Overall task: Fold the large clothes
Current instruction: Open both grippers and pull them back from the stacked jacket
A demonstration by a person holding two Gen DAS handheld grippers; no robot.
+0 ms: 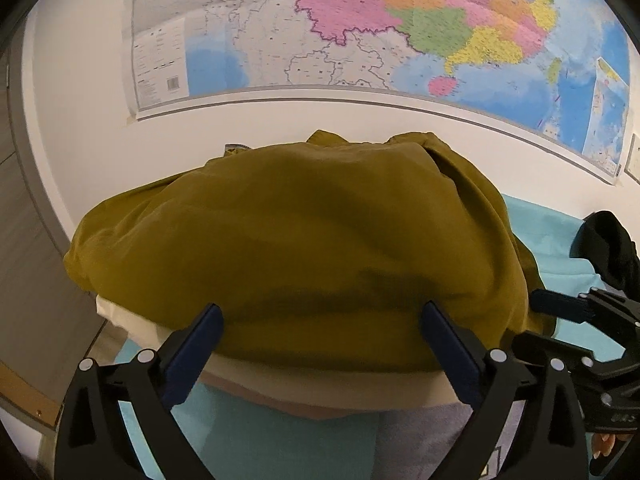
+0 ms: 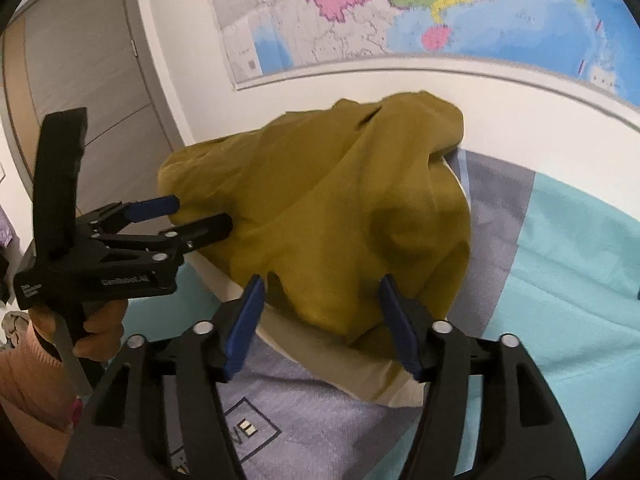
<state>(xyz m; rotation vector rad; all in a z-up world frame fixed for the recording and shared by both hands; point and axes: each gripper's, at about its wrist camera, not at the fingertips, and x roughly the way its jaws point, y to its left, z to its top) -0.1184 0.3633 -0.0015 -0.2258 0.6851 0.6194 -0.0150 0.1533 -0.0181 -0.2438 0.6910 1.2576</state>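
Note:
A mustard-yellow garment (image 1: 304,240) lies bunched over a cream pillow (image 1: 320,388) on the bed; it also shows in the right wrist view (image 2: 340,208). My left gripper (image 1: 320,312) is open, its fingers spread wide just in front of the garment's near edge, holding nothing. In the right wrist view the left gripper (image 2: 200,216) reaches the garment's left edge. My right gripper (image 2: 320,284) is open and empty, its blue pads (image 2: 246,324) either side of the garment's near fold. It shows at the right edge of the left wrist view (image 1: 560,304).
The bed has a teal and grey-lilac cover (image 2: 560,288). A white wall with a large coloured map (image 1: 360,32) stands right behind. A grey door (image 2: 80,72) is at the left. A black item (image 1: 608,248) lies on the bed at right.

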